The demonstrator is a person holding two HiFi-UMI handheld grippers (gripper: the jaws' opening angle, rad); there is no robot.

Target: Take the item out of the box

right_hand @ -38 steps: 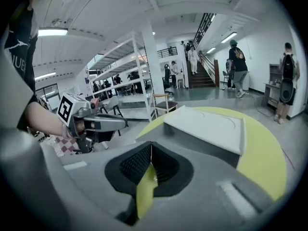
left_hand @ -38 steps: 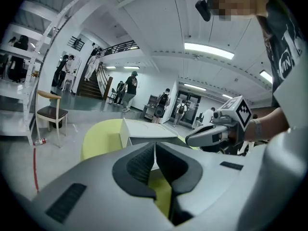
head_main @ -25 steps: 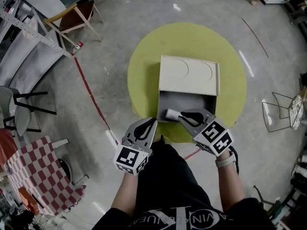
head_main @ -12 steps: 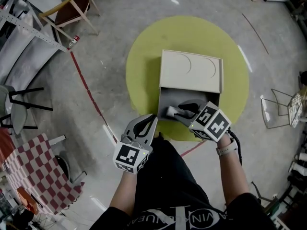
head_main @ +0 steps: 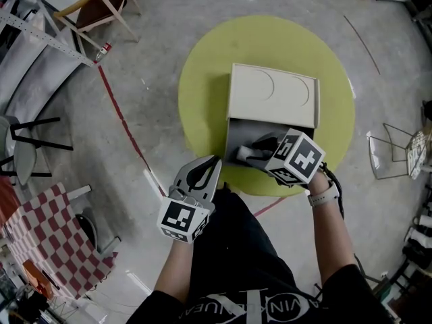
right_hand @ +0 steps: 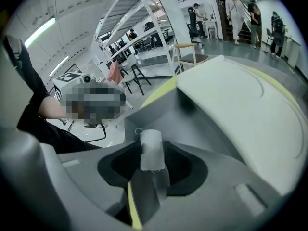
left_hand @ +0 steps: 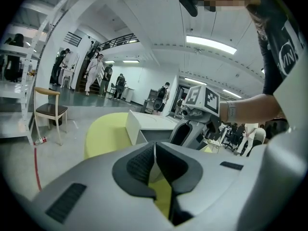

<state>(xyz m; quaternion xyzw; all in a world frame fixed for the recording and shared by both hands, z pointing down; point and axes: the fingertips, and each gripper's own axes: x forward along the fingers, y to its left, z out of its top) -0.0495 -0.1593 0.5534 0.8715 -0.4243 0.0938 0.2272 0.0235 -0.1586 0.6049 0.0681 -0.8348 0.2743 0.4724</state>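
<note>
Right gripper now reaches deeper into the box than a second ago. Its marker cube has swung up toward the box's near edge, and the nose tips steeply down into the grey inside. Its jaws have just been opening and now stand wide. The box and the round yellow surface under it sit slightly higher in the head view, which looks like a small shift of the camera rather than a move of the box.

Item: a small white roll. It lies low at the front of the box, in the lower middle of the right gripper view, between the two dark pads. The pads sit close on either side. No squeeze shows on the roll, so I read it as bracketed, not yet held. The steep angle makes sense, since the roll sits below the front wall and the jaws have to come over that edge.

The cream lid is folded back toward the top of the frame, so the opening faces the person.

Left gripper hangs at lower centre, just outside the near left corner of the box and not touching it. Its pads are together with nothing between them. It is probably parked to keep clear of the reach.

Next step, as I judge it: close on the roll, then lift.
</note>
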